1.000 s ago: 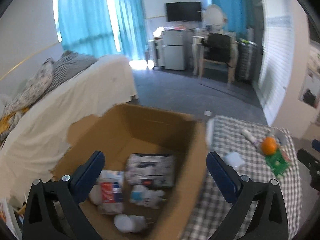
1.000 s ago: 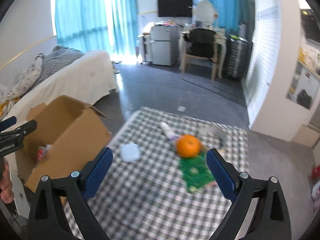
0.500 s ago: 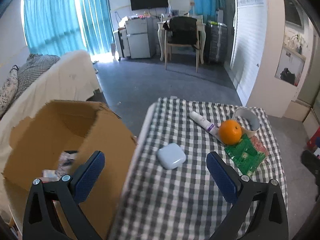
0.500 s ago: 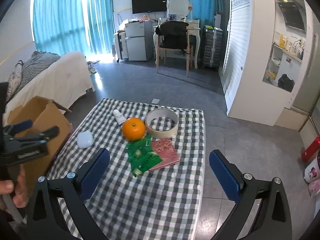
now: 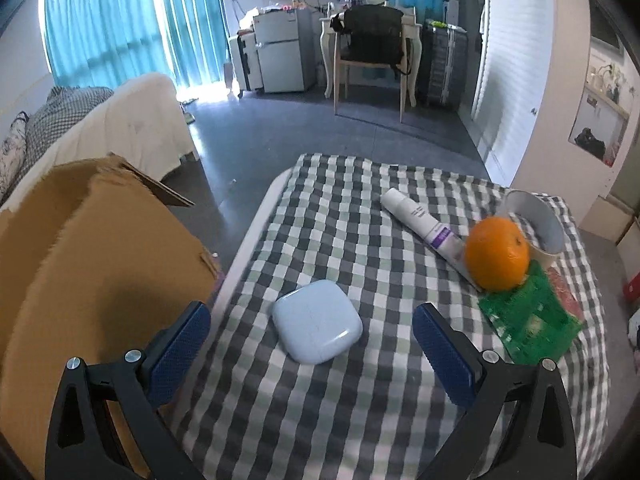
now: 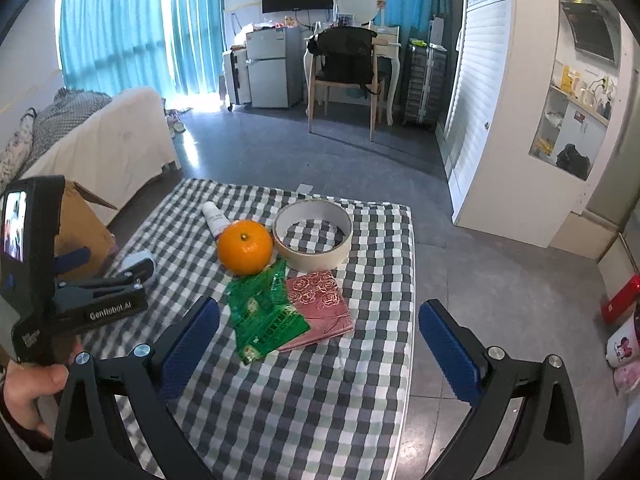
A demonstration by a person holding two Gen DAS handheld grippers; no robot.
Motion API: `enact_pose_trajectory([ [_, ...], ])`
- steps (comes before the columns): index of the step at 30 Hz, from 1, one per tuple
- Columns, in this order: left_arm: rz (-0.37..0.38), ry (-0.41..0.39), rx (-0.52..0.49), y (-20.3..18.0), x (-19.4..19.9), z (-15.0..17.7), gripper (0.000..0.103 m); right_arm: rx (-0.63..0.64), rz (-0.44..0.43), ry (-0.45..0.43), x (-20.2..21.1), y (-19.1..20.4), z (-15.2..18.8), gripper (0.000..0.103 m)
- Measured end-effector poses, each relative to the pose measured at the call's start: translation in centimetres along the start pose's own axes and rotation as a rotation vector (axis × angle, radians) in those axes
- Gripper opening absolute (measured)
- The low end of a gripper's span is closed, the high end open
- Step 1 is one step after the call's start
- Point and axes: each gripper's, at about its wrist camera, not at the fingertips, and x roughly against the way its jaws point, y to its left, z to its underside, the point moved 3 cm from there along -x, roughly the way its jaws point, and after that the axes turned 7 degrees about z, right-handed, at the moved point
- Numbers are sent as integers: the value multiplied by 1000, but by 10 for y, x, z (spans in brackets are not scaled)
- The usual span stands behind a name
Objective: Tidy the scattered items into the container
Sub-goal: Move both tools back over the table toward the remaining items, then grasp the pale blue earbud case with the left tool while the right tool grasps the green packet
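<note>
My left gripper (image 5: 312, 332) is open, its jaws either side of a pale blue rounded case (image 5: 317, 326) on the checked tablecloth (image 5: 320, 400). The cardboard box (image 5: 80, 264) stands left of the table. An orange (image 5: 496, 254), a white tube (image 5: 420, 222), a roll of tape (image 5: 536, 224) and a green packet (image 5: 528, 324) lie at the right. My right gripper (image 6: 320, 332) is open and empty, near the green packet (image 6: 264, 316) and a pink rose-patterned packet (image 6: 320, 304). The orange (image 6: 245, 246), tape roll (image 6: 313, 235) and left gripper body (image 6: 100, 296) show there too.
A bed with white cover (image 5: 120, 132) stands beyond the box. A chair and desk (image 5: 372, 52), a small fridge (image 5: 280, 52) and a suitcase (image 5: 444, 64) stand at the far wall. The table's right edge (image 6: 412, 280) drops to grey floor.
My left gripper has swung right from above the box to over the table, closing in on the blue case. My right gripper has pulled back and right, showing the whole table.
</note>
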Motion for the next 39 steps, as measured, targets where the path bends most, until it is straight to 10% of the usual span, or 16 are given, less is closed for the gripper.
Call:
enact_pose_trajectory([
  [14, 38, 80, 7, 1, -39, 5, 87, 82, -57, 78, -61, 40, 5, 100],
  [20, 40, 55, -11, -2, -34, 7, 57, 94, -67, 120, -81, 52, 11, 100],
  [33, 76, 58, 32, 6, -31, 3, 56, 124, -24, 120, -86, 61, 16, 99],
  [39, 75, 44, 45, 15, -15, 0, 56, 122, 28, 108, -83, 62, 7, 58],
])
